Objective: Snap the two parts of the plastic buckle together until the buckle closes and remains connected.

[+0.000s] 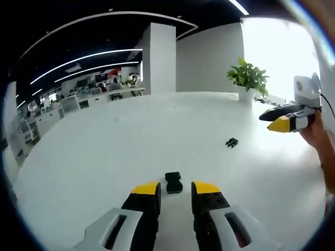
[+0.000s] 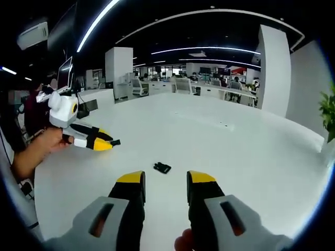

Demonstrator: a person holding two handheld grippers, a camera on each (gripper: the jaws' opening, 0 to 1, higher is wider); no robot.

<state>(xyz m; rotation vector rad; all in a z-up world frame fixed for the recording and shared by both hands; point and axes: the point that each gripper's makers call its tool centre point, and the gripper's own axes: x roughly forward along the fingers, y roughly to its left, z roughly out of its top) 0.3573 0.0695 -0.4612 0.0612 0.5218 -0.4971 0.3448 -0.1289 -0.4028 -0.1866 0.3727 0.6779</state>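
Left gripper [image 1: 175, 189] fingers spread, nothing held; one buckle half [image 1: 174, 182] lies on the white bench [image 1: 104, 157] just ahead, between the tips. Right gripper [image 2: 165, 180] fingers also spread and empty, the pronged buckle half [image 2: 162, 168] on the bench just beyond them, well apart from the first. Potted plant [image 1: 249, 78] at the bench's far edge.

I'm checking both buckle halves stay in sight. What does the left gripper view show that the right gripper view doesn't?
Left gripper view: two separate black pieces, the near buckle part before its jaws and the far buckle part toward the right gripper. Right gripper view: one buckle part, the left gripper, a monitor. Both: white table, potted plant, open office.
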